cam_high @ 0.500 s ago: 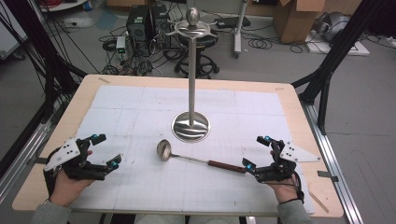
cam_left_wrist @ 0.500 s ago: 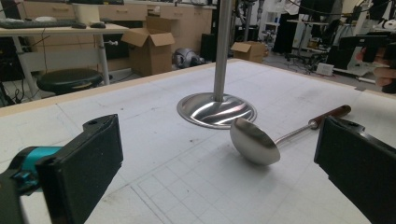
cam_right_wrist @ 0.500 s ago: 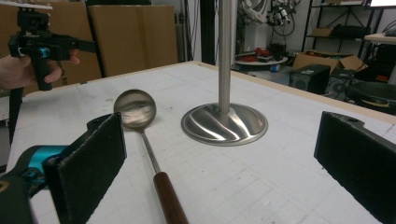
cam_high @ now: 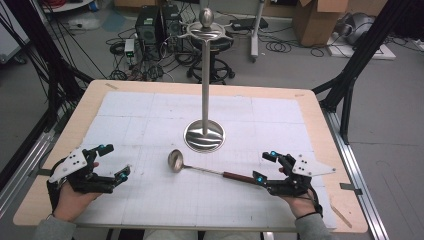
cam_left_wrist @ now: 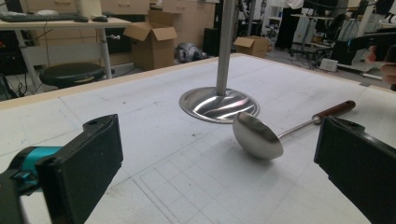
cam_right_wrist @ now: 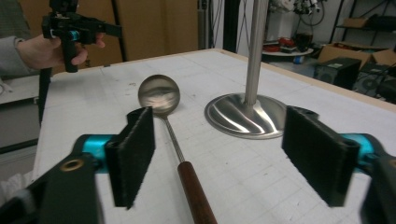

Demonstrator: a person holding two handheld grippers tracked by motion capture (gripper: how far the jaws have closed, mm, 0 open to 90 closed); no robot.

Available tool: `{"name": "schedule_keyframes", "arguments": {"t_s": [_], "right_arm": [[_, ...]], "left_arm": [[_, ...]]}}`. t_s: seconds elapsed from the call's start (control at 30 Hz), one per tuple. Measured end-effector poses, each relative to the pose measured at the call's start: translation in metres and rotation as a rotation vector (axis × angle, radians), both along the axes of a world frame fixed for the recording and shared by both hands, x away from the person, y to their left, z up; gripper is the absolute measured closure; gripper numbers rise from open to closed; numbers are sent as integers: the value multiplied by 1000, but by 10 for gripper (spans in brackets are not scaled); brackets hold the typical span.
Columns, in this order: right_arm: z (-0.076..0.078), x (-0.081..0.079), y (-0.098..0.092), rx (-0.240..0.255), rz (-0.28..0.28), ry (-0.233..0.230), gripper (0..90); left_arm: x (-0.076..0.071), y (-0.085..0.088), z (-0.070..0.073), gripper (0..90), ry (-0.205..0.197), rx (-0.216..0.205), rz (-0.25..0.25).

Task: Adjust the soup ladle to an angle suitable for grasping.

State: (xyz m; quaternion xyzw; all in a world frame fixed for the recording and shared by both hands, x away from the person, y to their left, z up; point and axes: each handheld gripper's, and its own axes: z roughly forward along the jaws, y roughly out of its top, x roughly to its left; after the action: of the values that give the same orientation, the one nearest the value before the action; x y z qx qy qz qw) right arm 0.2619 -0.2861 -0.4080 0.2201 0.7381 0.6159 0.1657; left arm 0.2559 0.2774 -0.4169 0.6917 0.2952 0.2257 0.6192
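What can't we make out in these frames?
- Ladle handle end: cut off by the bottom edge in the right gripper view; in the high view it runs in by the right tongs, contact unclear.
- Stand top: cut off by the top edge in both gripper views.
- Ladle bowl inside: faces away in the left gripper view.
- Left tongs: part hidden by the hand, high view.

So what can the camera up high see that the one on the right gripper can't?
High view alone: the stand's knobbed, hooked top, the whole table, and the right gripper from outside, jaws open. Right gripper view alone: its own black pads seen close, astride the ladle's wooden handle. Both: the ladle, the stand's round base and the left gripper, also open.
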Motion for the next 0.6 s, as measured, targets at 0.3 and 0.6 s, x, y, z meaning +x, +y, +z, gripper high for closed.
{"name": "schedule_keyframes", "arguments": {"t_s": [0.3,0.6], "right_arm": [[-4,-3,11,-83,44,31,765],[-9,-1,16,-123,52,81,893]], "left_arm": [[0,0,-1,17,8,6,-1],[0,-1,-1,17,6,16,-1]]}}
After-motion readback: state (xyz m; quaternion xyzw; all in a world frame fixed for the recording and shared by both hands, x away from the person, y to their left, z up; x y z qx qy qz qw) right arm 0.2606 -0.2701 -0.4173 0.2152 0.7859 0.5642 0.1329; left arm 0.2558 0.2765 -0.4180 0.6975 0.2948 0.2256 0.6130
